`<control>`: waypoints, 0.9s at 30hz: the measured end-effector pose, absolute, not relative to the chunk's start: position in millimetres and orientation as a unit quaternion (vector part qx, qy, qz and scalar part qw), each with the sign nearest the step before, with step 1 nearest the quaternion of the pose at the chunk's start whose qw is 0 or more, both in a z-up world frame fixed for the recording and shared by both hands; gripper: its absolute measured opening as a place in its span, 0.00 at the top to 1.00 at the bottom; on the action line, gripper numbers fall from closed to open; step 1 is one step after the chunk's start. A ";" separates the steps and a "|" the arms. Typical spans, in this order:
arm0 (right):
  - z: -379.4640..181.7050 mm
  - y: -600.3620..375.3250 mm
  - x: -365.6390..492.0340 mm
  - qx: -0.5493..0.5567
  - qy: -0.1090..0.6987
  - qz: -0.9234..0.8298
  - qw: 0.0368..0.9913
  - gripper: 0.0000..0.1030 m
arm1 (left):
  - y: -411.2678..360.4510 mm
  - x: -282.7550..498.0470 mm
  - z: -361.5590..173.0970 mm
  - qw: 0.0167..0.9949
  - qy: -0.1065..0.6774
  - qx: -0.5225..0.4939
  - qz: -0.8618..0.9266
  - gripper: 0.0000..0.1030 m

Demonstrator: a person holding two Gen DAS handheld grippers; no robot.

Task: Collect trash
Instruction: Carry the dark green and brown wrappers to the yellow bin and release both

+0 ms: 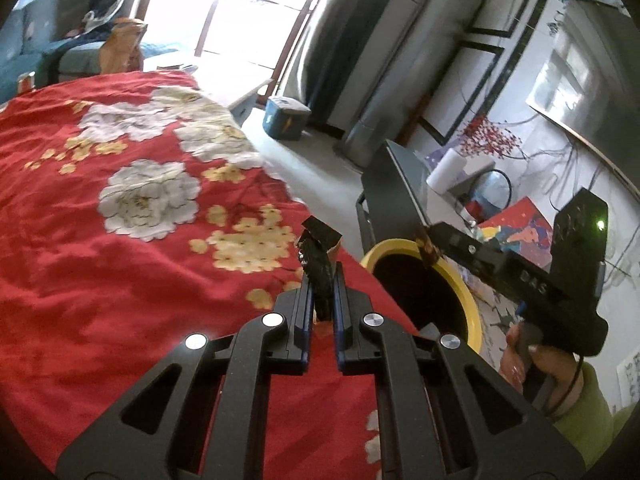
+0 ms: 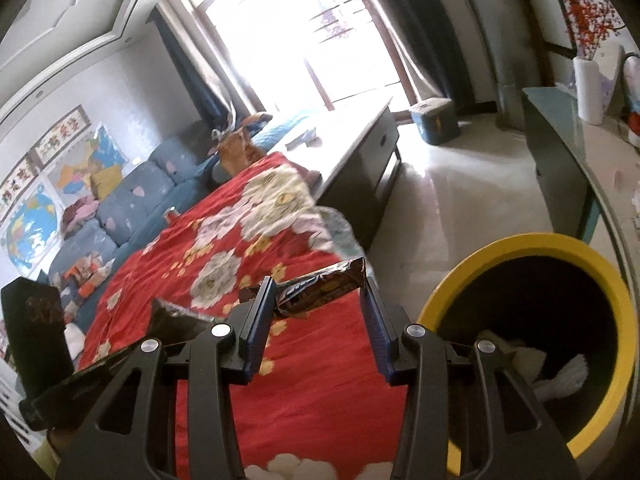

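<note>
My left gripper [image 1: 322,280] is shut on a crumpled black wrapper [image 1: 320,256] above the red flowered cloth [image 1: 120,264]. My right gripper [image 2: 318,292] holds a brown snack wrapper [image 2: 320,286] stretched between its widely spaced fingers, beside the yellow-rimmed bin [image 2: 504,248]. White trash [image 2: 560,372] lies inside the bin. In the left wrist view the right gripper [image 1: 430,250] hangs over the bin's rim [image 1: 468,288] with the brown wrapper [image 1: 426,250] at its tip. In the right wrist view the left gripper's black wrapper [image 2: 176,316] shows at lower left.
A dark side table [image 1: 404,184] with a paper roll [image 1: 446,172] stands behind the bin. A blue box [image 1: 286,118] sits on the floor near the window. A blue sofa [image 2: 132,200] with clutter runs along the left wall. A red can [image 1: 26,82] stands at the cloth's far edge.
</note>
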State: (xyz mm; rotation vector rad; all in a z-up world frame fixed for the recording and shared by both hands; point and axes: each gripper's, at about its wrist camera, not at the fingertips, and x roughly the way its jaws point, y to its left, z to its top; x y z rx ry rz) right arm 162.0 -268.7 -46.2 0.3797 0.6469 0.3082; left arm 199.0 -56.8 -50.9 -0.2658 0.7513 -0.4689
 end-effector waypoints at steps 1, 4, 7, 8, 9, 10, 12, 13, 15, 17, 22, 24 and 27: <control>-45.7 -272.1 161.9 0.185 0.313 0.146 0.920 0.60 | -60.5 197.9 -49.8 0.895 0.362 -0.126 -0.229 0.96; -45.0 -282.4 161.4 0.186 0.308 0.134 0.923 0.60 | -72.1 194.9 -47.2 0.894 0.362 -0.117 -0.239 0.96; -45.0 -292.3 160.3 0.185 0.303 0.122 0.927 0.60 | -84.6 192.4 -45.5 0.891 0.362 -0.108 -0.251 0.96; -44.9 -295.5 160.2 0.185 0.302 0.118 0.928 0.60 | -88.5 191.8 -44.9 0.891 0.362 -0.105 -0.253 0.96; -44.8 -299.6 159.5 0.184 0.300 0.112 0.929 0.60 | -93.5 190.6 -44.2 0.890 0.362 -0.101 -0.258 0.96; -44.9 -303.9 158.8 0.182 0.298 0.107 0.931 0.60 | -97.0 189.5 -44.1 0.889 0.362 -0.098 -0.261 0.96; -45.6 -311.5 157.6 0.181 0.295 0.096 0.933 0.60 | -106.6 188.5 -43.8 0.888 0.363 -0.090 -0.268 0.96; -45.9 -316.1 157.0 0.181 0.294 0.091 0.934 0.60 | -110.2 187.8 -43.6 0.887 0.364 -0.088 -0.272 0.96; -46.0 -324.1 156.4 0.181 0.292 0.082 0.936 0.60 | -120.3 186.8 -43.7 0.884 0.366 -0.081 -0.279 0.96; -47.2 -333.8 155.3 0.184 0.290 0.071 0.937 0.60 | -129.6 185.9 -43.8 0.882 0.367 -0.074 -0.286 0.96; -51.6 -357.0 152.8 0.189 0.289 0.049 0.937 0.60 | -152.4 184.4 -46.5 0.876 0.372 -0.059 -0.302 0.96; -55.3 -365.8 153.2 0.195 0.292 0.042 0.935 0.60 | -162.6 184.7 -48.8 0.873 0.374 -0.052 -0.308 0.96; -61.1 -379.9 151.8 0.203 0.297 0.036 0.932 0.60 | -174.8 184.4 -52.3 0.870 0.378 -0.044 -0.314 0.95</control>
